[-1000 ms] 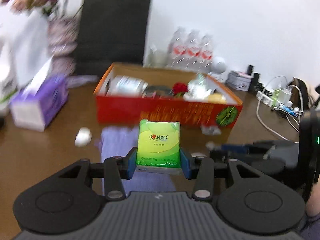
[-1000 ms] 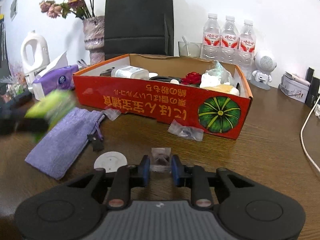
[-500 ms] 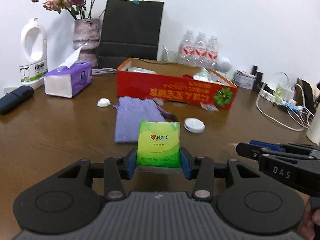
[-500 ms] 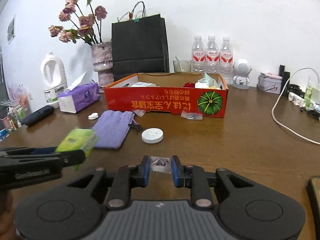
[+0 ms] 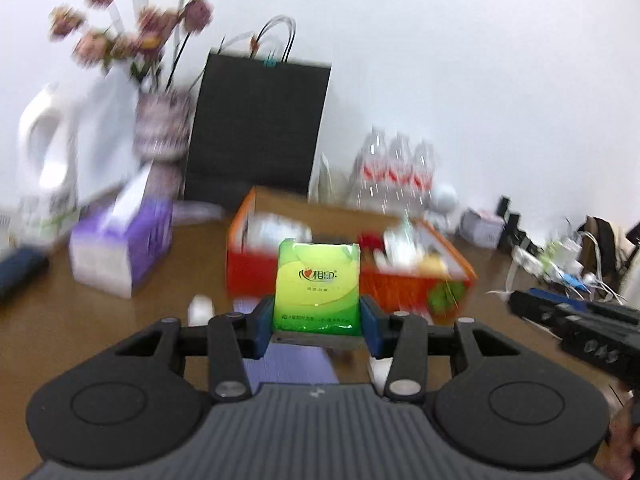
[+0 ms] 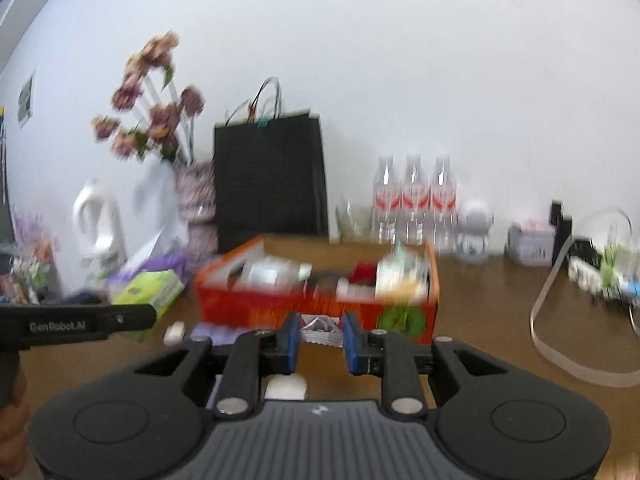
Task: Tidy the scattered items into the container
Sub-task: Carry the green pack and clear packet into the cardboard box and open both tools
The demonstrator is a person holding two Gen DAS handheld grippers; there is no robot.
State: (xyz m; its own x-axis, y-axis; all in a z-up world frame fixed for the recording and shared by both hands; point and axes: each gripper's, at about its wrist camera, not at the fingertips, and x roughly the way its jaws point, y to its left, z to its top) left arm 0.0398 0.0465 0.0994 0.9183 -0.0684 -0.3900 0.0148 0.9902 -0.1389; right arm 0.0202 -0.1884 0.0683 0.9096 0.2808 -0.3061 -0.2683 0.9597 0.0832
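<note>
On the brown table (image 6: 480, 320) the red box (image 5: 256, 276) now looms nearer than half a second ago, as the left gripper (image 5: 317, 320) clamps the green tissue pack (image 5: 317, 284) and the right gripper (image 6: 319, 340) pinches a small clear packet (image 6: 320, 330), both ready for dropping in.

A black paper bag (image 6: 269, 178) with looped handles stands against the white wall, just beside a patterned vase (image 6: 196, 204) of dried pink roses (image 6: 154, 114). Three water bottles (image 6: 414, 200) with red labels stand in a row right of the bag, then a small white round figure (image 6: 474, 226). A white jug (image 5: 42, 160) and a purple tissue box (image 5: 120, 248) sit at the left on the brown table (image 6: 488, 312).
</note>
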